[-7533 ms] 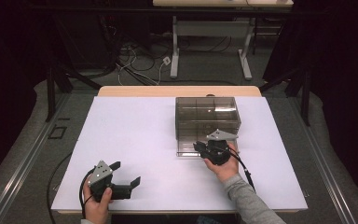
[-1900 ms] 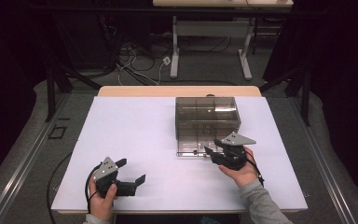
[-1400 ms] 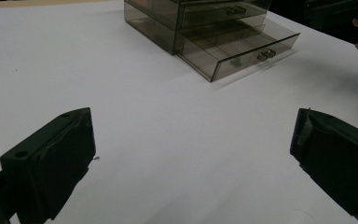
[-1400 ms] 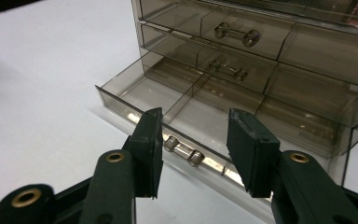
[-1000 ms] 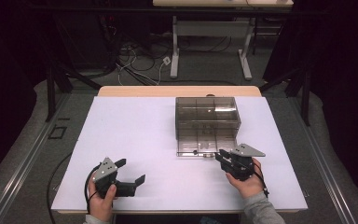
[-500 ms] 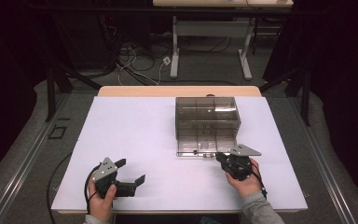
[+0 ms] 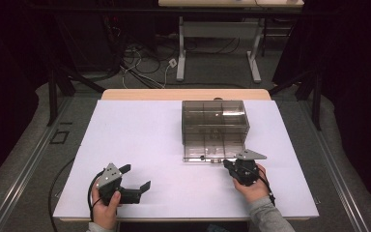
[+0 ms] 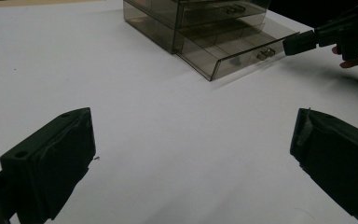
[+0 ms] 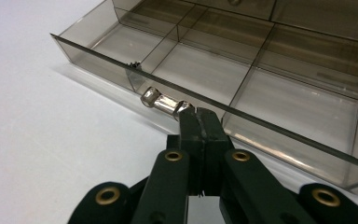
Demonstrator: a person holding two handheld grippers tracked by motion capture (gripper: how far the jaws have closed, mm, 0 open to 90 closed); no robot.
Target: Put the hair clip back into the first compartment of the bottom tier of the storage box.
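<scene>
A: The drawer is pulled out of the smoky see-through box, and the right gripper has its jaws pressed together at the near end of the drawer's little metal handle. They have just been closing; whether any metal is caught between them I cannot tell.

B: And the other one?

A: The left gripper sits low near the front left of the counter, jaws spread wide with bare white surface between them, well apart from the box.

B: Anything in the way?

A: Nothing lies between the right gripper and the drawer front.

B: How does the drawer look?

A: Tinted clear plastic, split by thin walls into several compartments. A tiny dark thing lies in the compartment by the handle; too small to name. A second drawer above has its own handle.

B: What is cut off?

A: The drawer's right corner, in the right gripper view.
</scene>
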